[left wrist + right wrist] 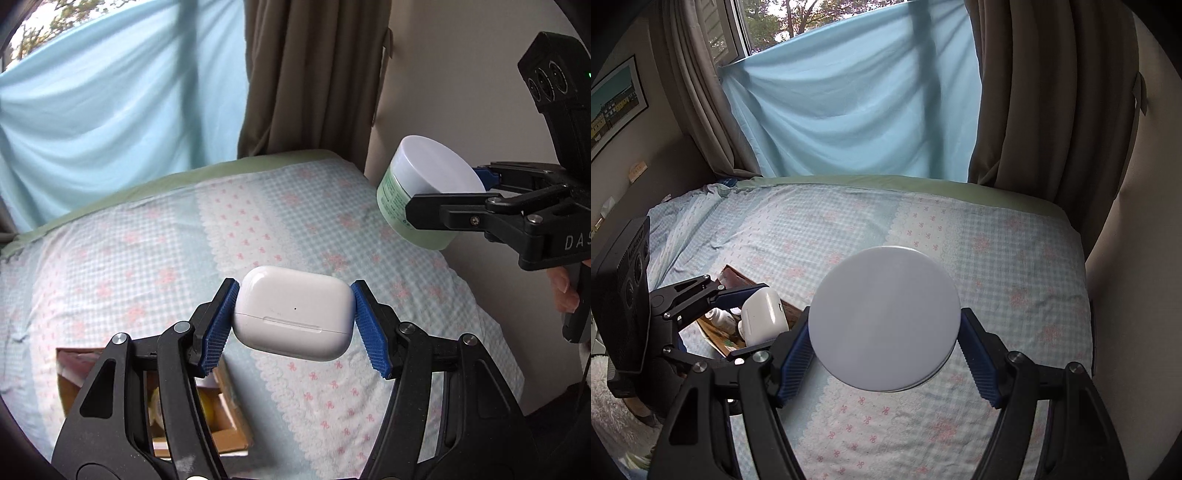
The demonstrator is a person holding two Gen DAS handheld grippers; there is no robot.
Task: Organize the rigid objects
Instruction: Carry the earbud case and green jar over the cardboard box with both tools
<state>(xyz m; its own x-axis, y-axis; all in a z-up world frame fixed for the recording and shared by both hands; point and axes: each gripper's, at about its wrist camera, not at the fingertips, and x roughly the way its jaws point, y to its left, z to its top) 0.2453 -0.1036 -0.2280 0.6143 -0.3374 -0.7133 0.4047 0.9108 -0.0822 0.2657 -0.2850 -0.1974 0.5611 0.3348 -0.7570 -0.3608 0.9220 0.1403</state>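
My left gripper [293,314] is shut on a white earbuds case [293,312] and holds it in the air above the bed. The same case [764,315] and left gripper [750,317] show at the left of the right wrist view, over the cardboard box [718,338]. My right gripper [884,325] is shut on a round green jar with a white lid [884,319], also held above the bed. In the left wrist view the jar [424,184] and right gripper [447,195] are at the upper right, near the wall.
A cardboard box [225,424] with small bottles and other items lies on the bed, low and left under my left gripper. The bed has a blue checked sheet [147,258]. Brown curtains [314,74] and a light blue cloth [849,103] hang behind. A wall stands at the right.
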